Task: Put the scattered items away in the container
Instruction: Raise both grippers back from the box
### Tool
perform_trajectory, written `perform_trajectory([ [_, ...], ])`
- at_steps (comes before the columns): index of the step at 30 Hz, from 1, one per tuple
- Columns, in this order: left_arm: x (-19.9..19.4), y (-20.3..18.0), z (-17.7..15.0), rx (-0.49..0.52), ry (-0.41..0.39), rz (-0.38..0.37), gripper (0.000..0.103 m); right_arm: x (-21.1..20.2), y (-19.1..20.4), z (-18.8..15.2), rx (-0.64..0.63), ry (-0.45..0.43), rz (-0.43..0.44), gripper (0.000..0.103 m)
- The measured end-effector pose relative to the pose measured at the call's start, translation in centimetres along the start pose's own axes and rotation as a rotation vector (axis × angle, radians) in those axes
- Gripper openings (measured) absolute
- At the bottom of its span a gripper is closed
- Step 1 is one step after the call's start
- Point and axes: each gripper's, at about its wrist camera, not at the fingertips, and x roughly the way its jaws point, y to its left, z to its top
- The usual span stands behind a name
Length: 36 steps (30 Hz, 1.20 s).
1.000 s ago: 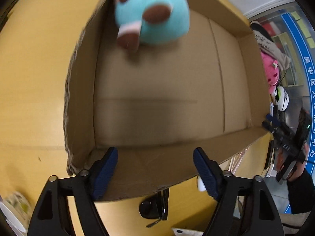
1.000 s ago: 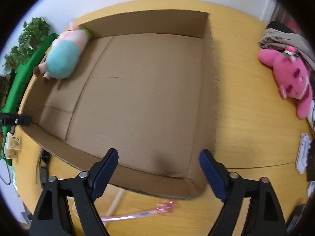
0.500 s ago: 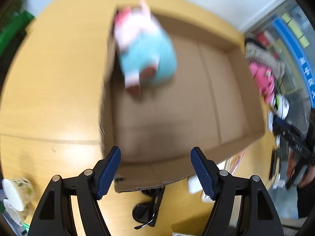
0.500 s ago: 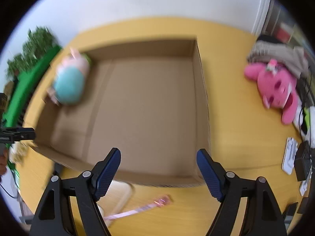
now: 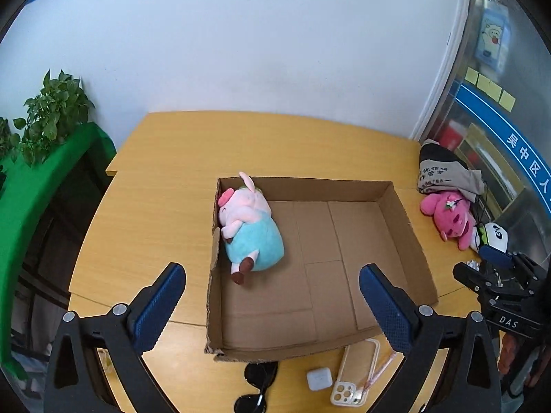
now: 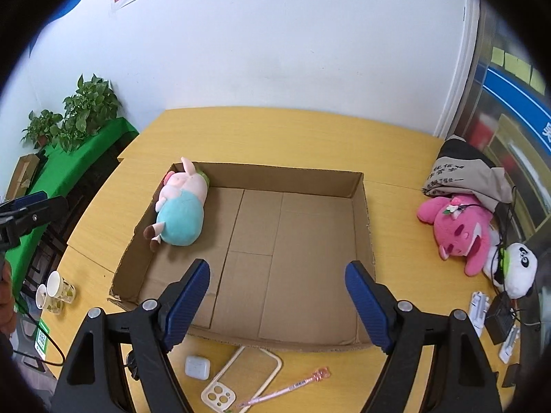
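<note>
In the cardboard box on the desk, one plush pig lies on its side against the left wall, near the far left corner; rest of box floor bare. Outside the box, along its near edge: sunglasses, white earbud case, clear phone case, pink pen. The pen's tip overlaps the phone case edge. Right of the box, well apart from it: pink plush, panda plush just beside it, grey cloth bag behind them. Two paper cups sit at the desk's left edge. Green shelf with potted plants is left of the desk by the white wall.

Left tongs: jaws opening, wide apart, nothing between them, above the box's near left corner. Right tongs: open wide, holding nothing, above the box's near edge.
</note>
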Motion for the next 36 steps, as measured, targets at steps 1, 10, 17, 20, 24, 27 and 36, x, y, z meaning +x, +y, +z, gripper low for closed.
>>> perform_trajectory([
  [1,-0.3,-0.3,-0.1,-0.002,-0.002,-0.009,0.102,-0.4,0.2,0.0,-0.002,0.001,-0.008,0.081],
  [10,-2.5,-1.9,-0.7,0.019,-0.021,-0.052,0.102,-3.2,0.8,-0.7,-0.002,-0.018,-0.042,0.081],
  [17,-3.3,-2.7,-1.5,0.033,-0.015,-0.063,0.102,-4.0,0.8,-1.6,0.000,-0.017,-0.041,0.081],
  [20,-3.4,-2.9,-2.0,0.036,-0.007,-0.064,0.102,-4.2,0.8,-1.9,0.001,-0.014,-0.039,0.081],
  [24,-3.5,-2.9,-2.4,0.035,0.002,-0.063,0.102,-4.3,0.9,-2.2,-0.002,-0.007,-0.037,0.081],
  [27,-3.5,-2.9,-2.6,0.028,0.005,-0.060,0.102,-4.3,0.9,-2.3,-0.002,-0.006,-0.035,0.081],
  [36,-3.0,-3.0,-2.9,0.026,0.023,-0.051,0.102,-4.0,0.7,-2.7,-0.004,0.011,-0.028,0.081],
])
